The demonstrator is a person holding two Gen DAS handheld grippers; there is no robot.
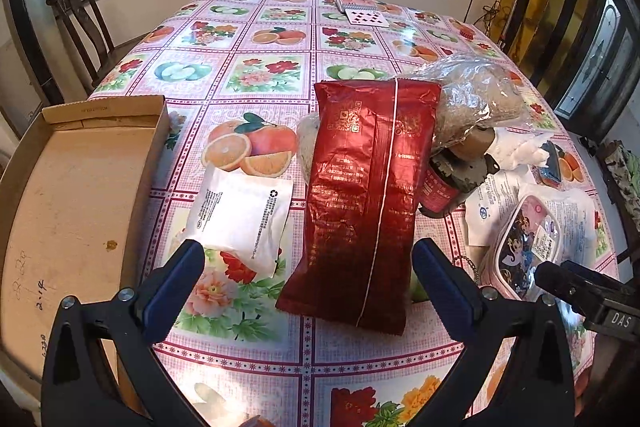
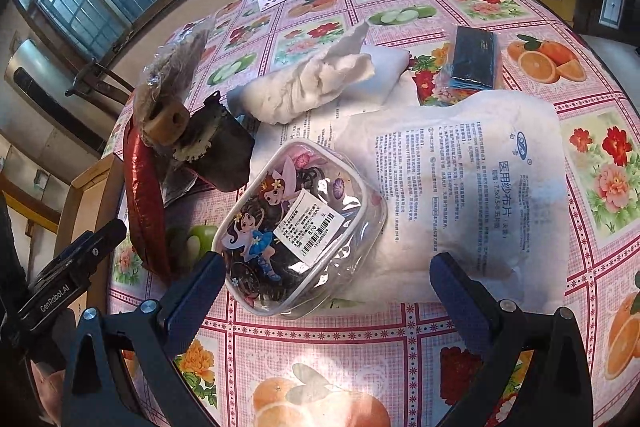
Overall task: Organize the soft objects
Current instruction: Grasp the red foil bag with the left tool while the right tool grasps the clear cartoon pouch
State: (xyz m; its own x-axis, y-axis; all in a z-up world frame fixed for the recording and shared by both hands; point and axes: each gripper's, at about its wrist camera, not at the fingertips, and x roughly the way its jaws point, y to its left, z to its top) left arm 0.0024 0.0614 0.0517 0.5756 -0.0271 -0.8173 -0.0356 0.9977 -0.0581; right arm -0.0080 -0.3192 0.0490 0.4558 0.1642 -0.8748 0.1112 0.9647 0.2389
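A long red foil packet (image 1: 360,195) lies on the fruit-print tablecloth (image 1: 240,75), its near end between the blue pads of my open left gripper (image 1: 308,267). A small white sachet (image 1: 244,215) rests just left of it. An open cardboard box (image 1: 60,195) sits at the table's left edge. My right gripper (image 2: 328,279) stands open over a clear cartoon-print pouch (image 2: 296,227) holding dark hair ties, which lies on a white gauze packet (image 2: 460,183). Behind these lie crumpled white cloth (image 2: 308,83) and a blue pack (image 2: 474,57).
A clear bag of brownish stuff (image 1: 472,95) and a dark red-labelled bottle (image 1: 438,191) lie right of the red packet. Playing cards (image 1: 366,13) sit at the far side. A wooden chair (image 1: 80,23) stands at the back left, under a window.
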